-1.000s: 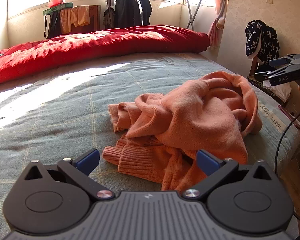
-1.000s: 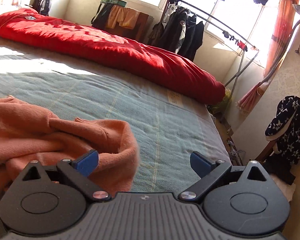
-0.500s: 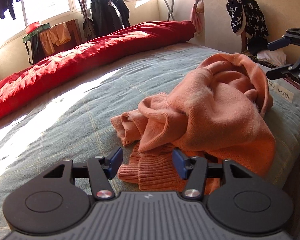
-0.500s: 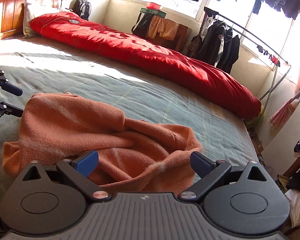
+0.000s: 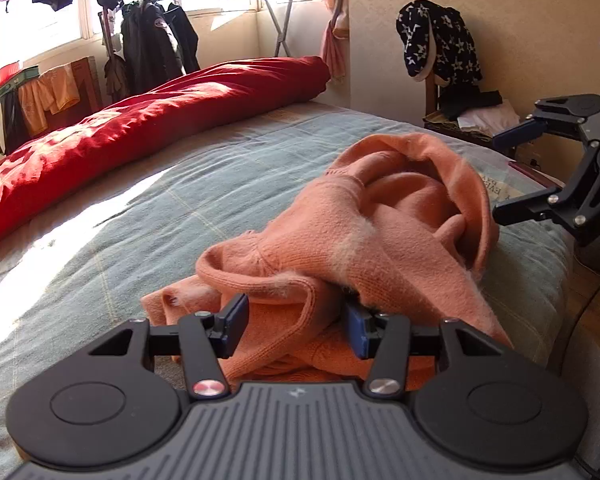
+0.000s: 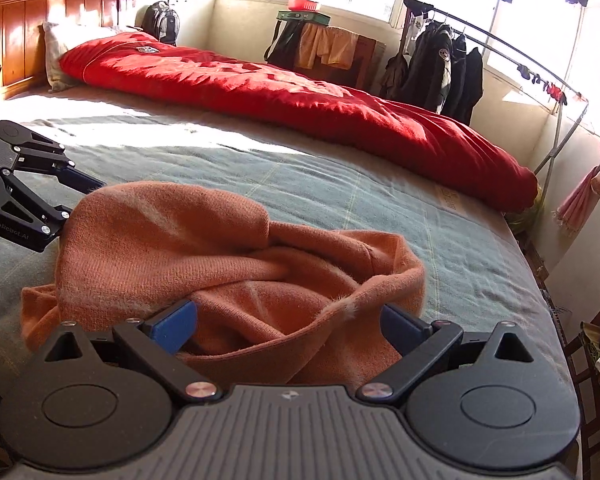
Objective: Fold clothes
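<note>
Between the left claw's [image 5: 296, 326] blue pads sits a thick fold of the one sweater [image 5: 364, 240], an orange knit heaped in a crumpled pile on the bed [image 5: 172, 184]. Those jaws stand part-closed around the fold with cloth bulging between them; whether they pinch it firmly I cannot tell. Ahead of that claw and to its right, the sweater rises in a hump, and beyond the hump hangs the right claw [image 6: 288, 326], spread wide, its pads straddling the near edge of the knit without gripping it.

I judge the risks this way. The left claw has a bunched roll, not a single edge, so a lift could drag several layers at once and tangle the pile further. The knit is fuzzy and loose, so a shallow pinch may slip out under its own weight. The right claw sits over a rim near the bed's edge; a pull toward it could slide the sweater off the mattress.

Count: one sweater, two claws, one red quilt [image 6: 300, 96] far ahead of both, one bed. No folded garment shows.
</note>
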Motion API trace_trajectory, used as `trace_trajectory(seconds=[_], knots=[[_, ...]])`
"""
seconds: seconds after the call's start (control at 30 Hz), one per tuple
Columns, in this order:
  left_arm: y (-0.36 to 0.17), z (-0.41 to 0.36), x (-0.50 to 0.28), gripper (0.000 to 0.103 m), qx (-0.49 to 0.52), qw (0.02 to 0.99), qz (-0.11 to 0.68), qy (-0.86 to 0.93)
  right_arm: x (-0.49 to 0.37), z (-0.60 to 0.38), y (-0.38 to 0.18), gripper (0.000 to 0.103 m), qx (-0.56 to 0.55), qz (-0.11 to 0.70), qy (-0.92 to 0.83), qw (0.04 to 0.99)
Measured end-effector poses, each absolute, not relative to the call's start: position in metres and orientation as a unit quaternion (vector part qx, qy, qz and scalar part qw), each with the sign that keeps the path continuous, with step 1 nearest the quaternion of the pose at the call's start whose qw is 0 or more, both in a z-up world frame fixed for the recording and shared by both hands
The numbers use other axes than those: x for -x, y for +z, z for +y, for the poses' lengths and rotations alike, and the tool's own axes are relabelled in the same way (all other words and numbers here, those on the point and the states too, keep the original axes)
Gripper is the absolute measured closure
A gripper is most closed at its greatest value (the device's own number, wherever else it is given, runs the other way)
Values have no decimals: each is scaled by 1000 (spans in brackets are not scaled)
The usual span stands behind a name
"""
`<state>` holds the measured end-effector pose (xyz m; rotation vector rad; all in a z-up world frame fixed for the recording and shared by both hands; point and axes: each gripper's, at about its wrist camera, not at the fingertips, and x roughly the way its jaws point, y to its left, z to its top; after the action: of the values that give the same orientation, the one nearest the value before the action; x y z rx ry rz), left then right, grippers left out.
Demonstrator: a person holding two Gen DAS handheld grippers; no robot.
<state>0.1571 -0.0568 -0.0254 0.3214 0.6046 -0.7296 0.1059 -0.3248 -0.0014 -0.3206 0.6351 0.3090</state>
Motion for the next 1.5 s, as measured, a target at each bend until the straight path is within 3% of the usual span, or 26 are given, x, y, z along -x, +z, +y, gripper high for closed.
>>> trace_trajectory(seconds=[0.2, 0.53, 0.73, 0.9, 1.23, 1.33, 1.5], knots=[[-30, -59, -169, 61, -129, 877, 303, -350, -105, -327, -4, 3, 145, 311, 157, 926], [-42, -44, -182, 61, -79, 860, 318, -391, -154, -306, 7, 2, 138, 282, 230, 921], [-52, -33, -210, 48, -56, 828, 337, -445, -205, -283, 12, 2, 148, 269, 279, 910], [-55, -31, -232, 45, -20, 805, 385, -451, -258, -260, 21, 2, 155, 295, 297, 895], [-42, -41, -273, 46, 54, 766, 513, -383, -289, -270, 58, 3, 80, 448, 238, 858], [-39, -58, -278, 50, 45, 759, 543, -358, -289, -284, 81, 3, 44, 474, 227, 850], [-24, -83, -275, 83, 20, 750, 583, -311, -294, -309, 92, 8, 20, 519, 228, 823]])
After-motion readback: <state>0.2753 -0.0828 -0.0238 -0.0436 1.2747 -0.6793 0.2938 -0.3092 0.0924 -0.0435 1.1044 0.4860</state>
